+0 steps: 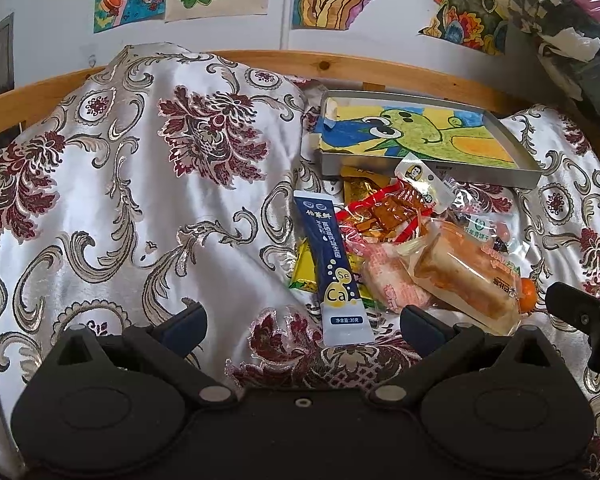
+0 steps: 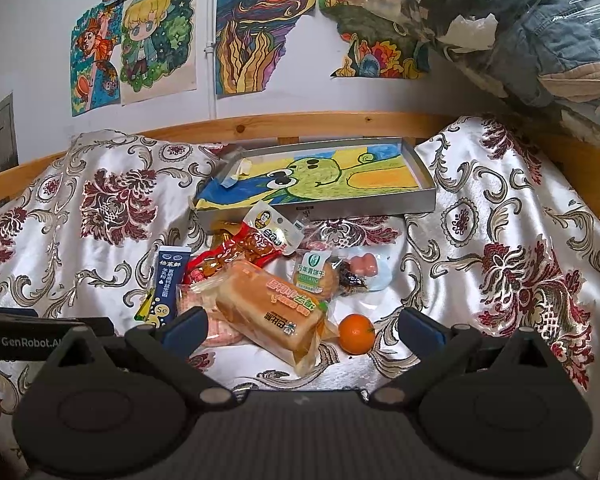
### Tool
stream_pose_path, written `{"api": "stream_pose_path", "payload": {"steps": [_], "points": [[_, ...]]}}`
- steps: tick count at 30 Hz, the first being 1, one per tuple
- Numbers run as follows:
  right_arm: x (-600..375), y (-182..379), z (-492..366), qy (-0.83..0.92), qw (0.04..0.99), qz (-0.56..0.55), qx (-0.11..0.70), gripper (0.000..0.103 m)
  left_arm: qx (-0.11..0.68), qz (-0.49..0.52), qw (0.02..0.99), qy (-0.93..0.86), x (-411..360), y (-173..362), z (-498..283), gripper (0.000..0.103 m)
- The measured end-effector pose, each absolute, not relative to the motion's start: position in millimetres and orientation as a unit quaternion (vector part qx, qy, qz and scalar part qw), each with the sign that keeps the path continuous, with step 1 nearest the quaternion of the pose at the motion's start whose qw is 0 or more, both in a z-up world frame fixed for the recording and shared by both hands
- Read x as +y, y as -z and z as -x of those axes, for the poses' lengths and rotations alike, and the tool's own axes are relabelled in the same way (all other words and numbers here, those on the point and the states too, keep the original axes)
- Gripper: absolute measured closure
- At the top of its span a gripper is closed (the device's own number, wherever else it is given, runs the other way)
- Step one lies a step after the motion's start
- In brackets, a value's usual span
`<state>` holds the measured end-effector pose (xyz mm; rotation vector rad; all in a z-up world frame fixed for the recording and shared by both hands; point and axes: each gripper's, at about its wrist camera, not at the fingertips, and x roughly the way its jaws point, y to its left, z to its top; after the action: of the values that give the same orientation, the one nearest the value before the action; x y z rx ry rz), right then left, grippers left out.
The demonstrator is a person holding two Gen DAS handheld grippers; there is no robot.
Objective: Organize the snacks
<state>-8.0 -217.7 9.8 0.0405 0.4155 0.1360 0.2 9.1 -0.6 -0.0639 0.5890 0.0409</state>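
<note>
bedspread: one shiny floral bedspread (image 2: 480,208), everything sits on it
tray: one grey metal tray (image 2: 426,196) with a green cartoon drawing lining the bottom, no snacks inside, long axis running left-right along the wooden bed rail (image 2: 300,122) right behind it
snack pile: heaped just in front of the tray, nothing in it is inside the tray, too overlapped for an exact count tbh
bread: one wrapped bread loaf (image 2: 268,312) on top at the pile's near end, long axis diagonal, one end pointing back-left toward the tray
blue sachet: one blue stick sachet (image 1: 330,264) on the left edge of the pile, long axis pointing roughly at the tray, lower end nearest the camera
biscuit: one round green-label biscuit pack (image 2: 314,276), between bread and tray
orange: one small orange (image 2: 356,333), just right of the bread's near end
left gripper: left gripper (image 1: 302,322) spread wide, holding nothing, above the cloth in front of the sachet
right gripper: right gripper (image 2: 300,330) also wide apart, nothing held, bread and orange between its fingers in view
view differences: right wrist shows the whole orange plus a pink-and-blue packet (image 2: 370,270) right of the biscuit; left wrist only catches a sliver of orange behind the bread
</note>
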Motion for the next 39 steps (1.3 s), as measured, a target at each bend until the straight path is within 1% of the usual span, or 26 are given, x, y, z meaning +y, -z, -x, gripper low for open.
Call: {"api": "stream_pose_path", "payload": {"steps": [25, 33, 39], "points": [[-218.3, -8.9, 8.0, -0.067, 0.975, -0.021, 0.211, 0.000, 0.300, 0.025, 0.953, -0.020, 6.0, 1.6, 0.0, 0.001], [-218.8, -6.5, 5.9, -0.062, 0.973, -0.023, 0.219, 0.000, 0.312, 0.006, 0.950, -0.032, 2.2, -0.9, -5.2, 0.001], [-220.8, -7.1, -0.6, -0.060, 0.972, -0.024, 0.228, 0.000, 0.314, 0.012, 0.949, -0.037, 3.8, -4.0, -10.3, 0.001]]}}
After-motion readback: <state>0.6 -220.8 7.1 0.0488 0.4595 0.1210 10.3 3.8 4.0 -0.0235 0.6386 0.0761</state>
